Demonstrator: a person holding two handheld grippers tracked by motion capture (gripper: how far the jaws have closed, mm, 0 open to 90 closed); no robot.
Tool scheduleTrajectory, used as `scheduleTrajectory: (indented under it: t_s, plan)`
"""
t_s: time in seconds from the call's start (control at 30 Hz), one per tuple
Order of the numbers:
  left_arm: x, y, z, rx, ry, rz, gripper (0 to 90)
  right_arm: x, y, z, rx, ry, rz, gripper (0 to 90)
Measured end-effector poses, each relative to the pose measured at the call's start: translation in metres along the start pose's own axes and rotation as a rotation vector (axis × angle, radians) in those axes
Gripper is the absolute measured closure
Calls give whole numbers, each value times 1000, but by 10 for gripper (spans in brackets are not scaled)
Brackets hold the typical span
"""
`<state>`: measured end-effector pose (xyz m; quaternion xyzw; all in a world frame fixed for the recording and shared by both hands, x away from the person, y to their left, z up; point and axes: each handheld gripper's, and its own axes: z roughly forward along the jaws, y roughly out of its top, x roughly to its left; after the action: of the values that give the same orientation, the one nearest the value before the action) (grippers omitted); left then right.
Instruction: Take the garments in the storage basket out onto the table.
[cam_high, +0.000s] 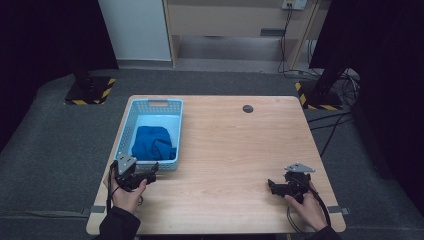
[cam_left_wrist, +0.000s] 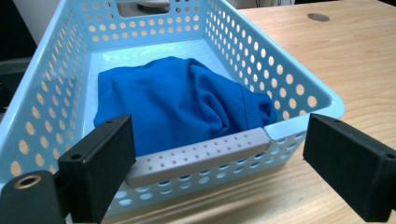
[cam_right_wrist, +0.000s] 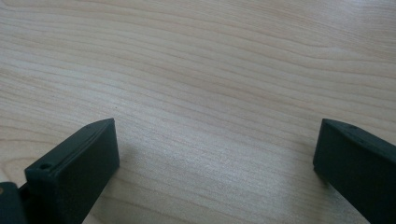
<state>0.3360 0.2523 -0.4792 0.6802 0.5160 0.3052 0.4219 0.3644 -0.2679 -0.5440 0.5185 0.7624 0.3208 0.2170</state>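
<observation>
A crumpled blue cloth (cam_high: 153, 143) (cam_left_wrist: 182, 102) lies inside a light blue perforated basket (cam_high: 131, 121) (cam_left_wrist: 280, 74) on the left part of the wooden table (cam_high: 235, 145). My left gripper (cam_high: 150, 175) (cam_left_wrist: 219, 163) is open just in front of the basket's near wall, which has a grey handle strip (cam_left_wrist: 196, 156), and nothing is between its jaws. My right gripper (cam_high: 272, 186) (cam_right_wrist: 215, 168) rests open near the table's front right, over bare wood (cam_right_wrist: 210, 93), pointing left.
A small dark round grommet (cam_high: 247, 108) (cam_left_wrist: 318, 17) sits in the table near its far edge. Grey carpet surrounds the table, with stand bases marked in yellow and black (cam_high: 90, 92) at both far corners and cables (cam_high: 340, 120) at the right.
</observation>
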Motion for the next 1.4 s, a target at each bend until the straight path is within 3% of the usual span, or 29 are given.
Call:
scheduleTrajectory:
  t_s: [0.8,1.4]
  plan:
    - [2,7,9,-17,6,-12,82,0,0,0,0,0,0,4]
    - [17,24,30,-4,42,-42,81,0,0,0,0,0,0,4]
